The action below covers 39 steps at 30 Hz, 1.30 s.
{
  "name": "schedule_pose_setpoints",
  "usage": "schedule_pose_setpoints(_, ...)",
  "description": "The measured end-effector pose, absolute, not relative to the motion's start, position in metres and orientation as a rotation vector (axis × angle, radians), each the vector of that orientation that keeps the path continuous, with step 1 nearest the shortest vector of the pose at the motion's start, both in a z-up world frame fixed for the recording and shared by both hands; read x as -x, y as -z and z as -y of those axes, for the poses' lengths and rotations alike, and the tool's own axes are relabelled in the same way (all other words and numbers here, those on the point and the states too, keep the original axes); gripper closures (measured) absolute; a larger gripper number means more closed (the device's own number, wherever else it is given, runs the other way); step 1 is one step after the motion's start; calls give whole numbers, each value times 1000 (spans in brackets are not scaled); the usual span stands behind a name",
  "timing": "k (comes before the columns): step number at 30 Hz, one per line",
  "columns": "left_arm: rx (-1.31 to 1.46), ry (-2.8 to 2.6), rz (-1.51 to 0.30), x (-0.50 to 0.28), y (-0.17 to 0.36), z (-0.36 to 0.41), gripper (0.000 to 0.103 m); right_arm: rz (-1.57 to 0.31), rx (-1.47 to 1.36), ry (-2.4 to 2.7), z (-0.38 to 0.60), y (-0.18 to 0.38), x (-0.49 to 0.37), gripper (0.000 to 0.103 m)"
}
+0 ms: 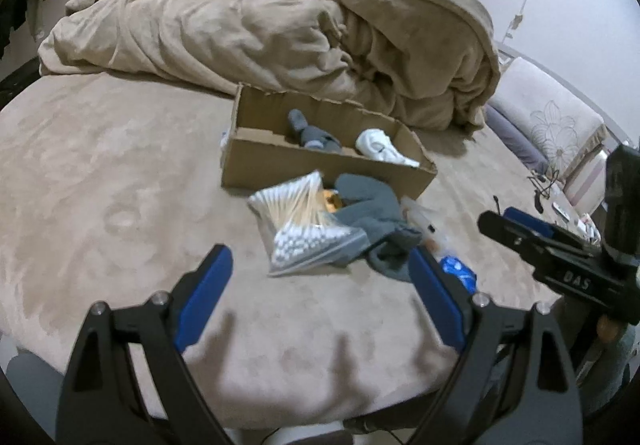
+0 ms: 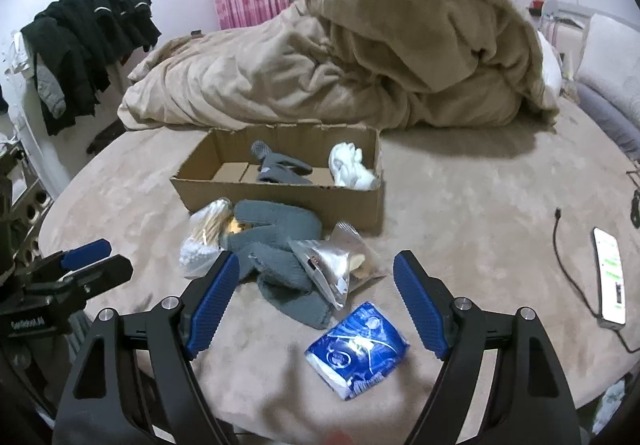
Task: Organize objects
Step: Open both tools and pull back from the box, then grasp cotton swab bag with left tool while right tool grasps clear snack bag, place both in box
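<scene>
A cardboard box point(image 1: 280, 169) point(image 2: 280, 197) lies on the bed, holding a grey sock point(image 1: 316, 135) point(image 2: 280, 167) and a white cloth item point(image 1: 378, 147) point(image 2: 350, 165). In front of it lie a bag of cotton swabs point(image 1: 296, 221) point(image 2: 204, 237), a grey knitted garment point(image 1: 372, 213) point(image 2: 280, 249), a silver snack bag point(image 2: 340, 265) and a blue tissue pack point(image 2: 358, 351) point(image 1: 458, 271). My left gripper point(image 1: 320, 277) is open and empty, just short of the swab bag. My right gripper point(image 2: 316, 285) is open and empty above the tissue pack.
A rumpled tan duvet point(image 1: 280, 29) point(image 2: 360, 53) is piled behind the box. A phone point(image 2: 610, 275) with a black cable point(image 2: 568, 265) lies at the right. Dark clothes point(image 2: 88, 45) hang at the left wall. A pillow point(image 1: 548, 117) lies at the right.
</scene>
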<state>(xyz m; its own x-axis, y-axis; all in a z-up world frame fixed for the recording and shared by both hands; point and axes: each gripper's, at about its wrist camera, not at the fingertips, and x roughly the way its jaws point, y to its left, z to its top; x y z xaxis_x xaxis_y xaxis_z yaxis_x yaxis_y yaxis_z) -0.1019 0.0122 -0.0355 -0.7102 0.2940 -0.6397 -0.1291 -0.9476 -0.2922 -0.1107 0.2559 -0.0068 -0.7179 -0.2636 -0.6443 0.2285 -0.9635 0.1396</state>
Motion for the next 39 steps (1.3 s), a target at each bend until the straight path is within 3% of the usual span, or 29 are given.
schedule_pose_setpoints(14, 1096, -2731, 230, 165, 69, -26, 12, 273, -1124, 2675, -268, 50, 173, 21)
schedule_pose_setpoints(22, 1236, -2656, 371, 188, 106, -15, 12, 379, -1260, 2616, -278, 89, 193, 21)
schedule_pose_setpoints(25, 1237, -2660, 342, 187, 110, -19, 12, 379, -1284, 2591, -275, 98, 192, 21)
schedule_pose_setpoints(27, 1229, -2649, 326, 185, 109, -23, 16, 362, -1273, 2598, -272, 97, 189, 21)
schedule_pose_setpoints(29, 1218, -2632, 323, 183, 107, -25, 37, 376, -1261, 2588, -273, 96, 189, 30)
schedule_pose_setpoints(31, 1214, -2610, 316, 180, 106, -28, 48, 392, -1242, 2563, -273, 95, 187, 39)
schedule_pose_setpoints(34, 1195, -2628, 283, 172, 100, -32, 58, 331, -1221, 2588, -268, 90, 180, 48)
schedule_pose_setpoints(39, 1154, -2654, 277, 156, 83, -29, 60, 295, -1169, 2636, -269, 75, 167, 50)
